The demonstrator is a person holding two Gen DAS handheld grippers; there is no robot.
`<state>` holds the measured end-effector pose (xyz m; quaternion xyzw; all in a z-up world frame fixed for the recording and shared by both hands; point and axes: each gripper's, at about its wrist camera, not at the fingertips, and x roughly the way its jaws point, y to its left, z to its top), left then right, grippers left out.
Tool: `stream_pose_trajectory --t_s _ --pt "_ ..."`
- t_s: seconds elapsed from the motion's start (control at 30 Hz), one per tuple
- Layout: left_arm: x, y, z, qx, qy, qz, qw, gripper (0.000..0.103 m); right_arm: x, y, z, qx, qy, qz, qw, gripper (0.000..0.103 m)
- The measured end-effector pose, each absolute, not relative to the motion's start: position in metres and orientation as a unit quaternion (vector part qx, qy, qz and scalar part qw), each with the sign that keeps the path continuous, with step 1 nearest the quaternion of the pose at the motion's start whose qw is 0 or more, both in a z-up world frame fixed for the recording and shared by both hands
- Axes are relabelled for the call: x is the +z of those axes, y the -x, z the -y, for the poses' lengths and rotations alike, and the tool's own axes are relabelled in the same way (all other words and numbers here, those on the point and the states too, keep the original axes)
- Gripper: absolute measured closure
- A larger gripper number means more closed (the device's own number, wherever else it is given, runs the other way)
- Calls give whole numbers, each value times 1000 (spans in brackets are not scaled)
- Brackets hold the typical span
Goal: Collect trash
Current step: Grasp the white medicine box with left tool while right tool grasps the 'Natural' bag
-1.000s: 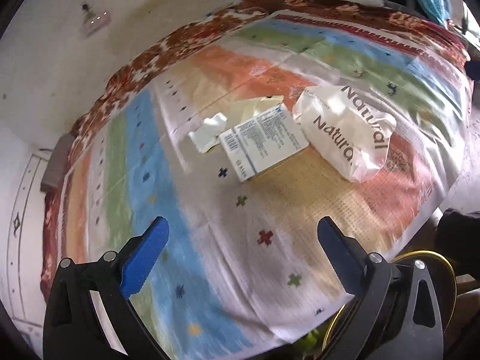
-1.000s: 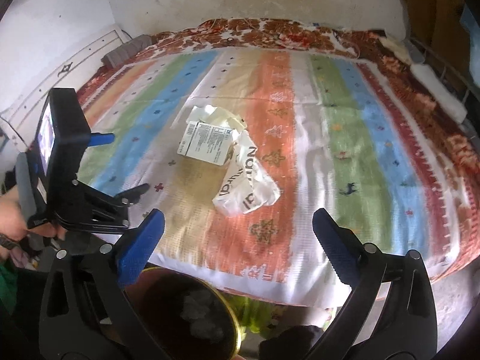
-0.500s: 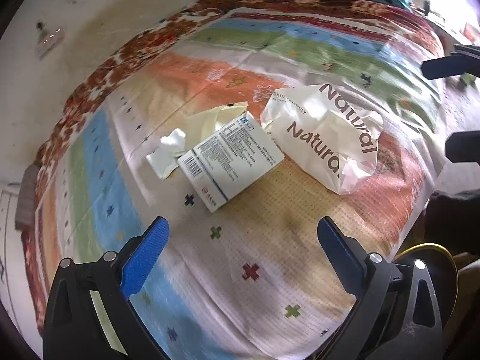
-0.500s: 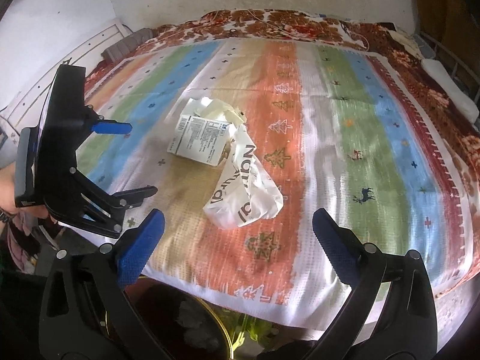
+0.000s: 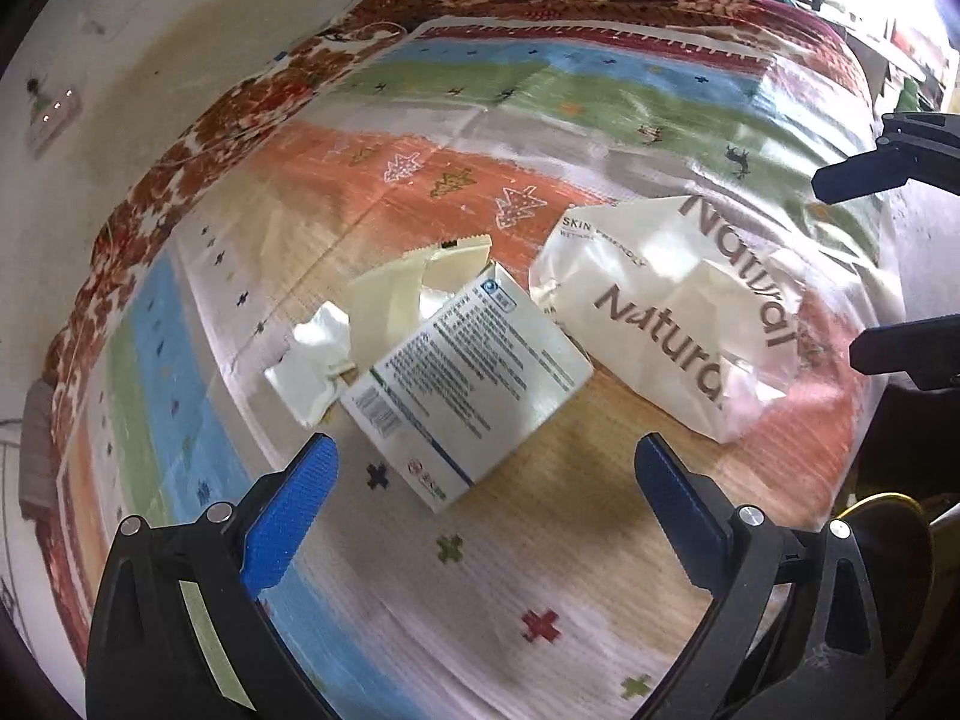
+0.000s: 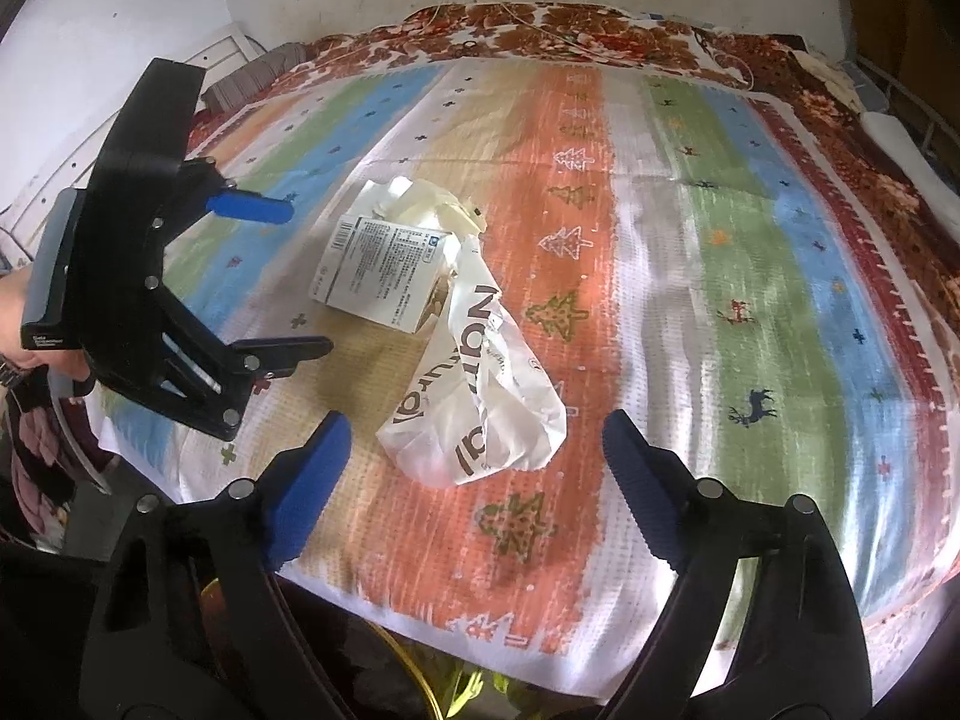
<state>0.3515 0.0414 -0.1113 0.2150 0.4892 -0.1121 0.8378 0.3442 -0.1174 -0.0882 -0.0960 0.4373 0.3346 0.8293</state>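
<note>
Evidently trash (image 6: 474, 402) on striped bedspread (image 6: 708, 276)

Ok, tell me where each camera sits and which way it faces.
Left wrist: on the left gripper, tilted down at the box and bag on the bedspread; its own open blue fingers show, with the right gripper's tips at the right edge.
Right wrist: on the right gripper, tilted down at the bag; its jaws, just closing a little, hold nothing; the left gripper and a hand show at left.
Shared: box, bag, bedspread.
</note>
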Motion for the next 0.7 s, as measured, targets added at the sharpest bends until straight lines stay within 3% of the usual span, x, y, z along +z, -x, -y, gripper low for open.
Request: stream_pose_trajectory --t_s 0.53,0.7 --pt "-137 -374 -30 -170 -306 -486 801 6 -104 -369 93 338 77 -462 816 56" --pt "-144 -384 -35 -166 -312 -488 798 6 -114 -372 92 332 88 -473 811 83"
